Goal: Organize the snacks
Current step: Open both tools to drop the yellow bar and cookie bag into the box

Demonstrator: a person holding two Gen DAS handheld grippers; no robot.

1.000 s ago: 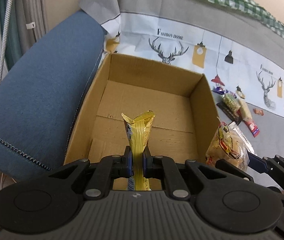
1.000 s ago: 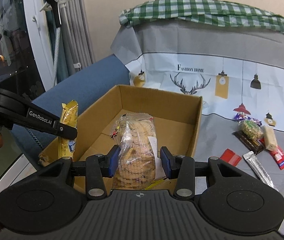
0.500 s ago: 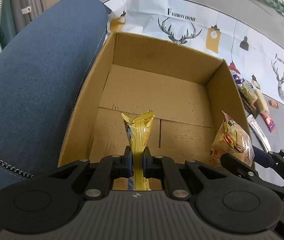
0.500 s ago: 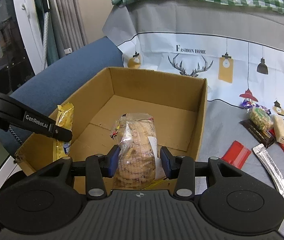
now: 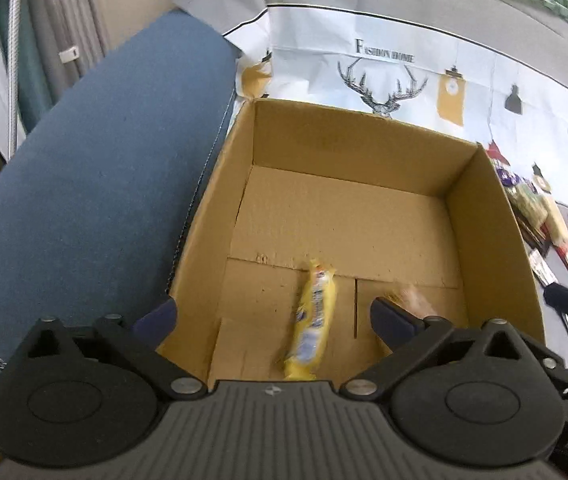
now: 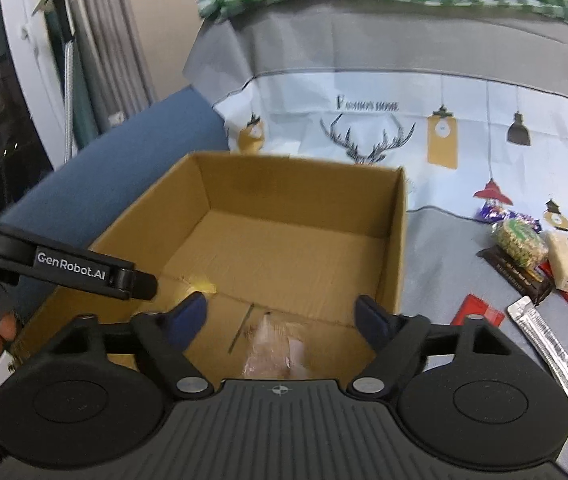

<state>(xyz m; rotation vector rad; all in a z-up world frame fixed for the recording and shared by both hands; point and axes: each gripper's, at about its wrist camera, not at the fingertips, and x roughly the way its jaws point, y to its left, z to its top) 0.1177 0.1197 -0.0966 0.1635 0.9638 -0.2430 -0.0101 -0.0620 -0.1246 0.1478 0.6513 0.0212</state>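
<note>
Over box: both grippers, near edge
Left gripper [image 5: 272,312]: jaws just sprang wide, yellow bar [image 5: 313,324] loose between them, dropping to box [image 5: 347,152] floor
Right gripper [image 6: 280,316]: jaws just spread, cookie bag [image 6: 278,350] released, falling
Leftovers: snack pile [image 6: 531,264] on bed cloth, right of box
Risk: grippers close together, could collide on retreat

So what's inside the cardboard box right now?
A yellow snack bar and a clear bag of biscuits, both blurred, lie in the cardboard box. Its near edge is hidden behind the claws.
</note>
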